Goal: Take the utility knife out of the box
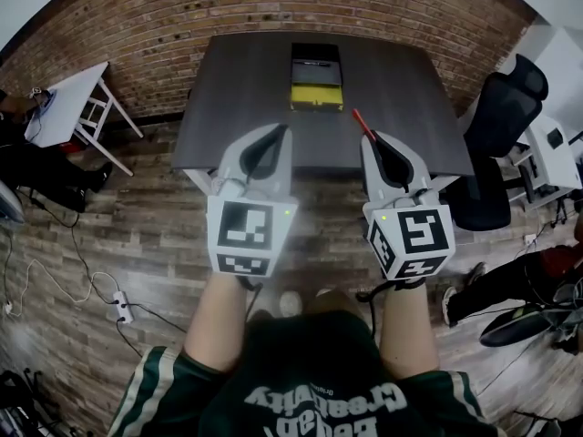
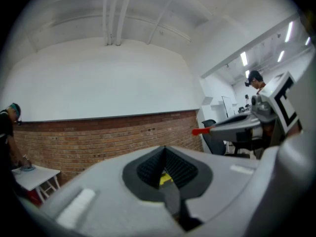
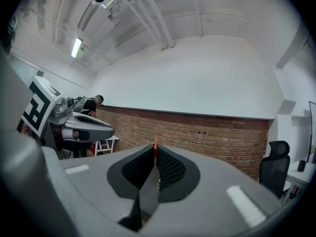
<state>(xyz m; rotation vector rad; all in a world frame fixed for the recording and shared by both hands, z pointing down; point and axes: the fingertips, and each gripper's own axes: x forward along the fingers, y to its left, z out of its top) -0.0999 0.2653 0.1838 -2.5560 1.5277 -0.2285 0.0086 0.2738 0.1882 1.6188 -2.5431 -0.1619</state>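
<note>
Left gripper (image 1: 280, 132): jaws closed, nothing inside.
Right gripper (image 1: 373, 138): jaws pinch the utility knife (image 1: 362, 122).
Box (image 1: 316, 80): far side of table (image 1: 401, 89).
Brick wall (image 1: 137, 25): behind table.

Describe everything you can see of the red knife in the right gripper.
The knife is slim and red, and looks like plastic. Only one end shows. It sticks out past the tips of the right gripper, whose jaws are shut on it and hide the rest. It is held in the air, about level, pointing ahead toward the table. Nothing but the jaws touches it. No blade can be made out. In the right gripper view it shows edge-on, as a thin red sliver.
</note>
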